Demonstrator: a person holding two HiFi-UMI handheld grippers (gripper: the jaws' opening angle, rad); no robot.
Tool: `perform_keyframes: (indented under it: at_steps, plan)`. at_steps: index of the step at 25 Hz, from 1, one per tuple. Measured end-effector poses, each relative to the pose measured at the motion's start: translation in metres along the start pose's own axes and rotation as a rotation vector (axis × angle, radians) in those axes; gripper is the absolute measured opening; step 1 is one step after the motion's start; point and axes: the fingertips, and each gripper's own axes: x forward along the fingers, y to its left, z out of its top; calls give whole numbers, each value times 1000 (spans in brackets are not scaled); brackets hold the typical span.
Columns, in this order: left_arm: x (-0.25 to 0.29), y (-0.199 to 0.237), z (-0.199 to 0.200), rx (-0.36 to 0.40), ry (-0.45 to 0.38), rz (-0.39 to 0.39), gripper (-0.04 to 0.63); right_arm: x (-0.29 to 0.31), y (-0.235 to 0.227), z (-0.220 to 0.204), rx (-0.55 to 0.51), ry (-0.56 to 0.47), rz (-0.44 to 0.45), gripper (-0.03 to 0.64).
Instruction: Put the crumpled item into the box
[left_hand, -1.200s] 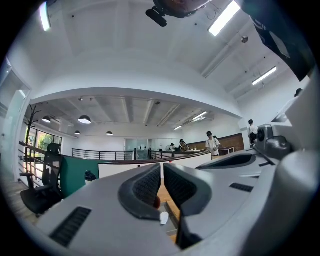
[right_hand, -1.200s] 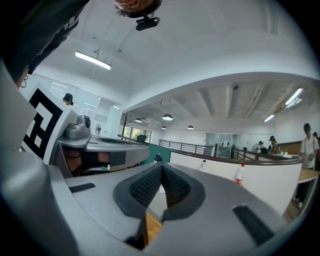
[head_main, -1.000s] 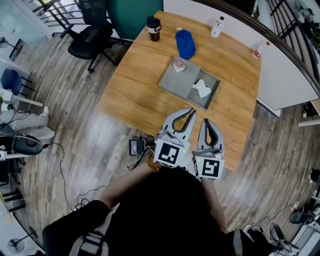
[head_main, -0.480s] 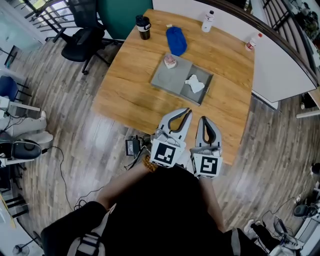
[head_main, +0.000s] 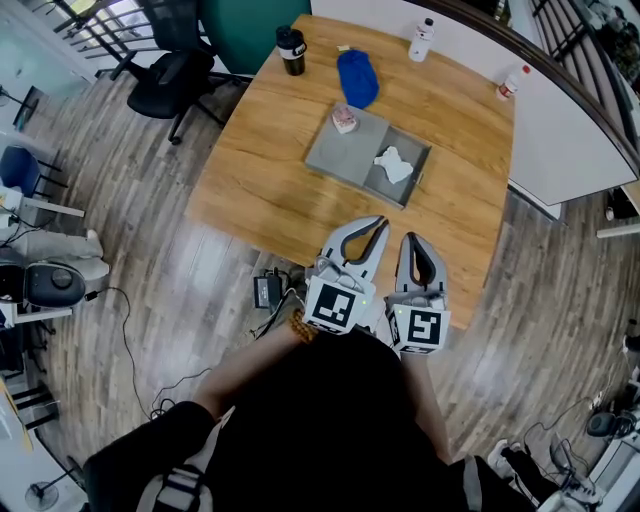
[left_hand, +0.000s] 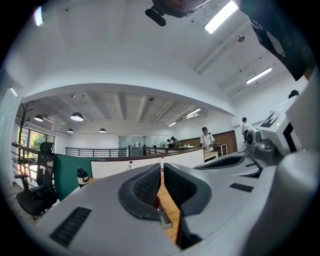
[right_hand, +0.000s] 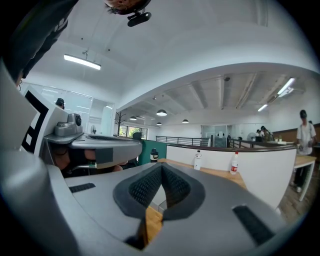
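A flat grey box (head_main: 352, 160) with two compartments lies on the wooden table (head_main: 270, 190). A white crumpled item (head_main: 393, 164) rests in its right compartment. A pinkish crumpled item (head_main: 344, 119) sits at the far corner of the left one. My left gripper (head_main: 381, 222) (left_hand: 161, 170) and right gripper (head_main: 412, 240) (right_hand: 161, 167) hover side by side over the table's near edge, well short of the box. Both are shut, with nothing between the fingers.
Behind the box lie a blue cloth (head_main: 357, 78), a black cup (head_main: 292, 50) and a white bottle (head_main: 423, 40). Another bottle (head_main: 510, 88) stands at the right edge. A white partition (head_main: 570, 150) borders the table's right side; office chairs (head_main: 175, 70) stand at the far left.
The head view has shifted slightly, so the table sits a little differently in the picture. Both grippers stay shut and together at the near edge, the right one a touch lower.
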Motion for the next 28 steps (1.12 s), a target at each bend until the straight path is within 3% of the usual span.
perform_keyframes:
  at_steps: [14, 19, 28]
  plan:
    - [-12, 29, -8, 21, 43, 62, 37, 29, 0, -17, 19, 33, 72, -2]
    - [-16, 41, -12, 8, 57, 84, 37, 44, -1, -20, 74, 71, 87, -2]
    - [-22, 77, -21, -15, 72, 117, 37, 90, -11, -35, 22, 129, 115, -2]
